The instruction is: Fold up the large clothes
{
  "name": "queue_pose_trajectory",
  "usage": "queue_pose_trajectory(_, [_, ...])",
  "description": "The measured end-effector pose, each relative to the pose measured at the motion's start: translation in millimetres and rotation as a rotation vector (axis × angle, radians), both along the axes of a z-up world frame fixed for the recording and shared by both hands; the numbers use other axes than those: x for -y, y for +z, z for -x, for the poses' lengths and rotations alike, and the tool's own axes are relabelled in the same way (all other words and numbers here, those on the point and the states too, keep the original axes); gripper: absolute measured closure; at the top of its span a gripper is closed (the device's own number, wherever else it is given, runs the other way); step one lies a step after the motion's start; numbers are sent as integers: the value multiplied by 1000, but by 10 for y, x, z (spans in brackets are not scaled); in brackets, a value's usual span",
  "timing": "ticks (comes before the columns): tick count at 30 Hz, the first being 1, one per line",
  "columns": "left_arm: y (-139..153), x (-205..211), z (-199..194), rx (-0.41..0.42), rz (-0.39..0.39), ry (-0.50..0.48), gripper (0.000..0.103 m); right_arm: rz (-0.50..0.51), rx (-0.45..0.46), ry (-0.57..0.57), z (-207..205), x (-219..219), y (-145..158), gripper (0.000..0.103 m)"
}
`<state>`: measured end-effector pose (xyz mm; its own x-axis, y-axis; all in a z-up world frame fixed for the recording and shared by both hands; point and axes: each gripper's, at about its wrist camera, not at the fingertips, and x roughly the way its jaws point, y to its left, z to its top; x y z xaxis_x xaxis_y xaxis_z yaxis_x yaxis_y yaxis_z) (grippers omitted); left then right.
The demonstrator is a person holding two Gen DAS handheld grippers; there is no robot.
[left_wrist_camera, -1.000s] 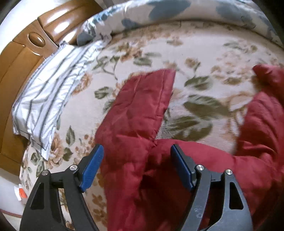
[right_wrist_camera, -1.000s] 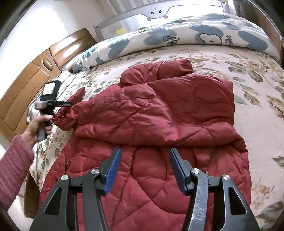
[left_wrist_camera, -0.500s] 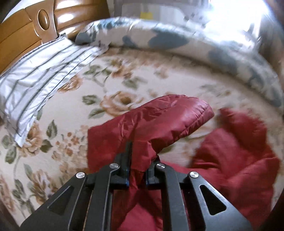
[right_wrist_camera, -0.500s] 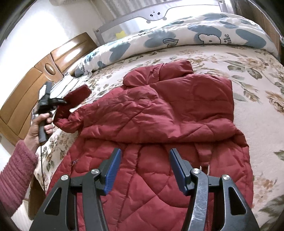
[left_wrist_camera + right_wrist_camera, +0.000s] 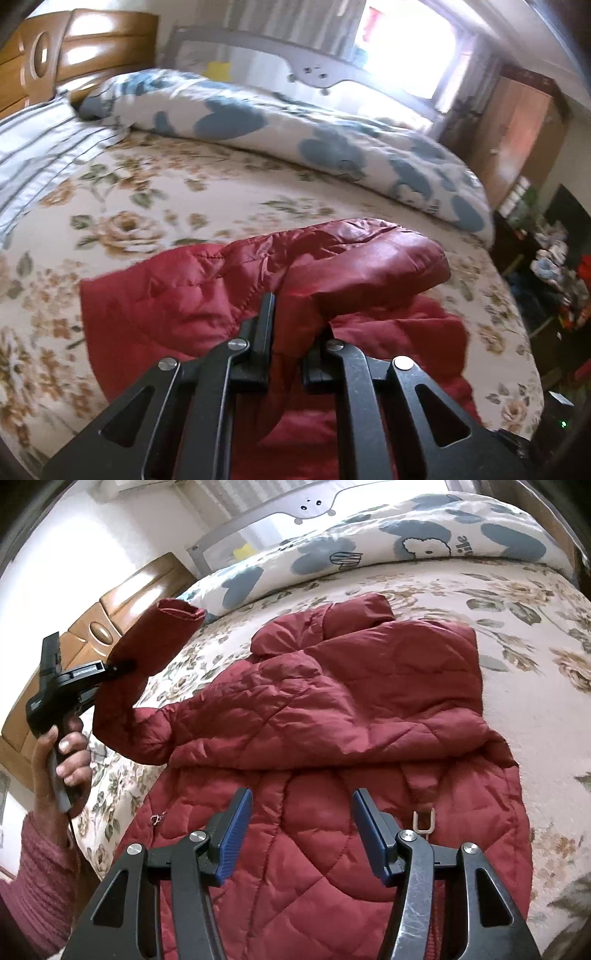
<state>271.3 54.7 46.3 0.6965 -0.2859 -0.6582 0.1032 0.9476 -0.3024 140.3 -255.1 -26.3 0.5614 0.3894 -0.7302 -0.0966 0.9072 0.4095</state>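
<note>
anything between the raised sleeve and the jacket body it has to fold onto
Nothing visible. The left gripper holds the sleeve up over the bedspread; the jacket lies bare beside it. The open right gripper hovers over the hem, off that path.

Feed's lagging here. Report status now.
Left tongs shut on sleeve, lifted. Right tongs open above jacket. Nothing blocking.

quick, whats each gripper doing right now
left gripper: closed on the sleeve of the red jacket, lifted off the bed.
right gripper: open, holding nothing, above the jacket's lower part.
</note>
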Motion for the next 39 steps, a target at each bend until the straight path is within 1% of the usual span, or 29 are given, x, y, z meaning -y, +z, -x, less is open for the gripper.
queue_pose_trajectory(4, [1, 263, 40, 9, 44, -54, 95, -26, -1, -20, -1, 93, 16, 45])
queue_pose_trajectory(10, [-152, 677, 119, 5, 73, -140, 95, -84, -3, -40, -28, 208, 39, 43])
queue_pose_trajectory(14, [-310, 988, 183, 1, 56, -203, 95, -186, -9, -58, -84, 341, 49, 43])
queue_pose_trajectory(15, [-360, 1067, 202, -2, 50, -218, 95, -208, -12, -66, -101, 377, 53, 42])
queue_pose_trajectory(17, [-458, 1204, 236, -4, 34, -246, 95, -249, -16, -85, -155, 463, 63, 30])
queue_pose_trajectory(20, [-574, 1346, 255, -17, 20, -275, 95, -306, -18, -98, -254, 572, 59, 29])
queue_pose_trajectory(23, [-658, 1435, 273, -27, 14, -284, 95, -364, -44, -114, -391, 672, -13, 29])
queue_pose_trajectory(28, [-739, 1502, 312, -31, 3, -297, 95, -492, -81, -144, -632, 803, -172, 28])
queue_pose_trajectory(32, [-767, 1530, 358, -18, -9, -325, 95, -614, -132, -147, -874, 833, -364, 28])
queue_pose_trajectory(34, [-775, 1543, 368, -19, -9, -335, 95, -648, -167, -156, -1000, 826, -484, 28])
queue_pose_trajectory(36, [-778, 1543, 368, -24, -9, -345, 95, -659, -199, -165, -1080, 824, -601, 28])
queue_pose_trajectory(37, [-782, 1545, 362, -30, -12, -348, 94, -663, -211, -168, -1128, 810, -661, 29])
queue_pose_trajectory(39, [-800, 1542, 352, -52, -17, -354, 94, -651, -209, -172, -1157, 785, -699, 52])
